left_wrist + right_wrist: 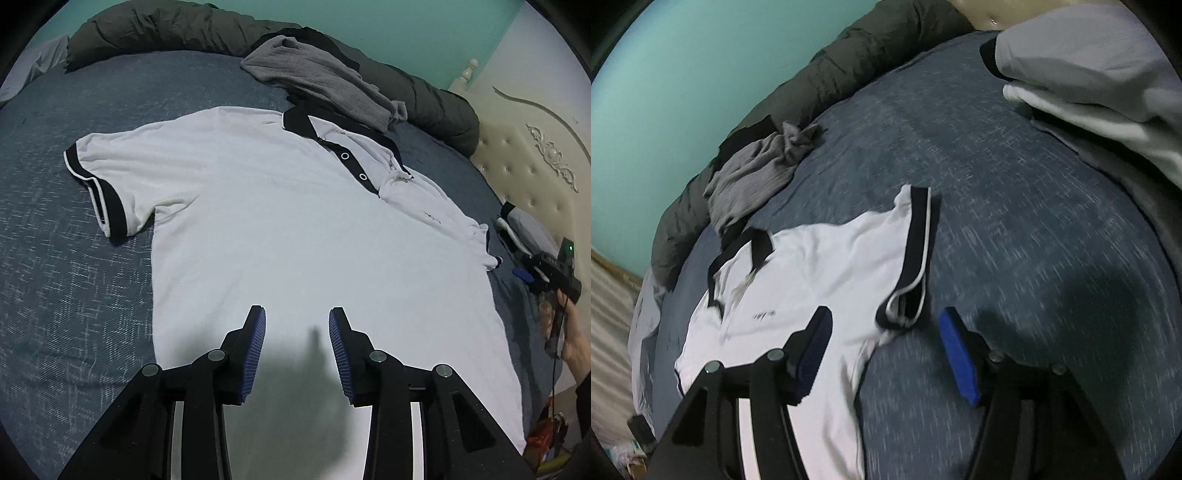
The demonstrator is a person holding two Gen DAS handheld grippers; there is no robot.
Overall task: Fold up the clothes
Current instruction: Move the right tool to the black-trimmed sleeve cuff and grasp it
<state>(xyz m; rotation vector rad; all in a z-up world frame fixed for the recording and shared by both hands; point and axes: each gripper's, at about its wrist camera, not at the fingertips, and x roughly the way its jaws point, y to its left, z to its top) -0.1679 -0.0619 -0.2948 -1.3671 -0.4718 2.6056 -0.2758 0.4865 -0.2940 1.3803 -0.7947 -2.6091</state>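
Observation:
A white polo shirt (280, 221) with a black collar and black sleeve cuffs lies spread face up on the blue bedspread (66, 280). My left gripper (297, 314) hovers over the shirt's lower half, open, with nothing between its blue pads. In the right wrist view the same shirt (812, 273) shows its other sleeve, whose black cuff (918, 251) lies just ahead of my right gripper (886, 350). That gripper is open wide, straddling the sleeve's edge; its pads press on nothing. A hand holds it at the right edge of the left wrist view.
A crumpled grey garment (325, 81) lies beyond the collar, against a dark olive duvet (166, 33) along the teal wall. A padded cream headboard (535, 155) stands at the right. Folded pale clothes (1089, 74) are stacked at the far right of the bed.

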